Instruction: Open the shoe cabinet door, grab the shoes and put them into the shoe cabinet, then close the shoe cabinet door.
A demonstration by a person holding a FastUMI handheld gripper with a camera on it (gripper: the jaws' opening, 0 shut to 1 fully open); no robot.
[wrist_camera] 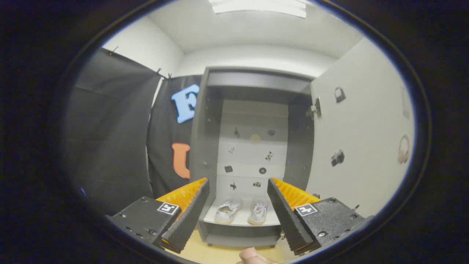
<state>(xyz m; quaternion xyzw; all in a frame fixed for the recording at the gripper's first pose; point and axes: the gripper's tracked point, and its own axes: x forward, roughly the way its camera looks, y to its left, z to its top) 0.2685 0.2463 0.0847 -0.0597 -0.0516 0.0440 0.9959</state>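
Note:
A tall grey shoe cabinet (199, 146) stands ahead with its white door (359, 146) swung wide open to the right. Two white shoes (242, 211) lie side by side on its bottom shelf (238, 221), toes pointing outward. My gripper (238, 187) hangs in front of the cabinet, well back from it. Its fingers are spread wide apart and hold nothing. The shoes show in the gap between the fingers, beyond them.
Small dark stickers dot the cabinet's pale back panel (253, 154) and the inside of the door. Black cloth wall (110, 139) hangs to the left of the cabinet. A wooden floor (220, 253) lies below, with a person's fingertip (253, 255) at the bottom.

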